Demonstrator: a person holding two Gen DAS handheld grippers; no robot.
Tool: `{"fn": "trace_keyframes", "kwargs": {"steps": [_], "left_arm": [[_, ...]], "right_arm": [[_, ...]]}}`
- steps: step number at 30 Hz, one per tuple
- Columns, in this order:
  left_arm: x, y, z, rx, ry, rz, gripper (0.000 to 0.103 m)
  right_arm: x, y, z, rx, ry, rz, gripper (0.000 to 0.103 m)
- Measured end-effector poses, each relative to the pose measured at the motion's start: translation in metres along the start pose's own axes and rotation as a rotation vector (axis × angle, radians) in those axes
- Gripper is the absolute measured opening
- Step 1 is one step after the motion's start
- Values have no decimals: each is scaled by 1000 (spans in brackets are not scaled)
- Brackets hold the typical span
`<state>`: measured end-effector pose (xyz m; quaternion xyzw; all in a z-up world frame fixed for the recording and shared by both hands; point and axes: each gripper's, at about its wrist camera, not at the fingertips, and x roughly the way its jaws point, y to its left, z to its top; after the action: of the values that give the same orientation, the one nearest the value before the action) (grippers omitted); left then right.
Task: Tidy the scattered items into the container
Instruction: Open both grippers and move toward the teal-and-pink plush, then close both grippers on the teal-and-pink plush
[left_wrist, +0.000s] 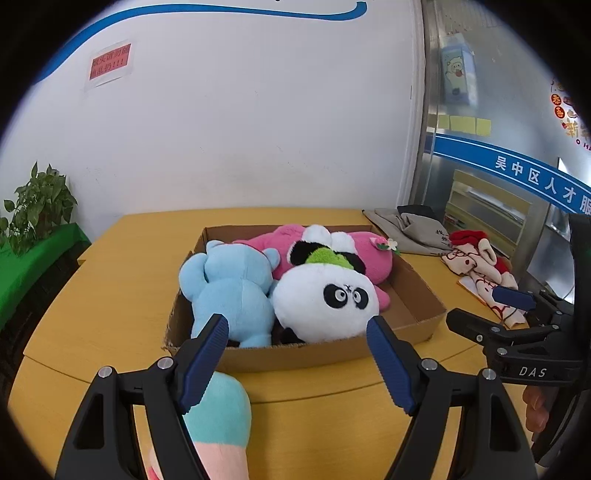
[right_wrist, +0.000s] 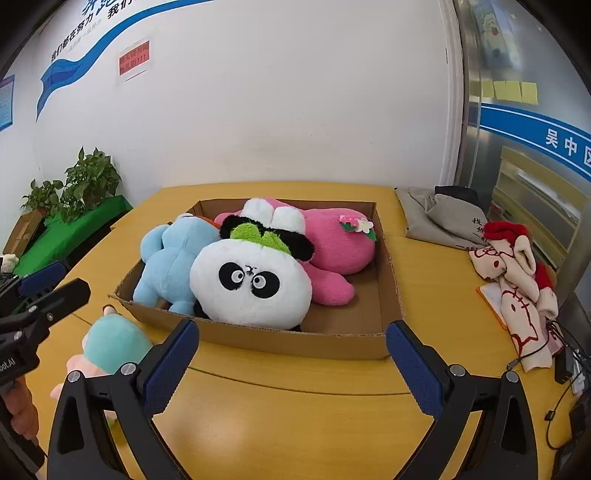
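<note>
A shallow cardboard box (left_wrist: 325, 350) (right_wrist: 332, 341) on the yellow table holds a blue plush (left_wrist: 232, 291) (right_wrist: 173, 262), a panda plush (left_wrist: 325, 302) (right_wrist: 251, 284) and a pink plush (left_wrist: 369, 254) (right_wrist: 336, 247). A teal and pink plush (left_wrist: 218, 417) (right_wrist: 110, 343) lies on the table in front of the box's near left corner. My left gripper (left_wrist: 297, 350) is open and empty, with the teal plush under its left finger. My right gripper (right_wrist: 291, 354) is open and empty before the box's front wall.
A red and cream cloth item (left_wrist: 484, 266) (right_wrist: 517, 280) and a grey bag (left_wrist: 410, 229) (right_wrist: 443, 218) lie on the table right of the box. Cables (right_wrist: 561, 369) lie at the right edge. Potted plants (left_wrist: 37, 206) (right_wrist: 85, 184) stand at the left by the wall.
</note>
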<state>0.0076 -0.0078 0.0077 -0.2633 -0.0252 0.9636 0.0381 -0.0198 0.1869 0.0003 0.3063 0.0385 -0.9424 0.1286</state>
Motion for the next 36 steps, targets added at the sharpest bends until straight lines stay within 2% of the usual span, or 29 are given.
{"fn": "trace_keyframes", "kwargs": {"steps": [8,13,18,24,28,32,34,36], "left_arm": [[-12,7,-11,-10,12,-20,77],[-18,39,-23,-55,42,-14,77],[-15,87,-43,-148,110,12,77],[-6,124,-68,-199,186,26,77],[11,144,-91,-277,273,-58,77],[30,129,-115,-235,369,-143,77],[33,110,-124,-157,380,-105,77],[31,96,-127,-101,368,-102,77]], "right_arm": [[-6,4,-15,-8,19,-10,103],[3,12,-24,4,56,57,103],[29,27,-36,75,136,221,103],[65,49,-52,221,259,460,103],[85,66,-58,297,330,536,103],[99,90,-56,293,373,565,103],[103,101,-53,280,381,575,103],[107,110,-49,268,385,583,103]]}}
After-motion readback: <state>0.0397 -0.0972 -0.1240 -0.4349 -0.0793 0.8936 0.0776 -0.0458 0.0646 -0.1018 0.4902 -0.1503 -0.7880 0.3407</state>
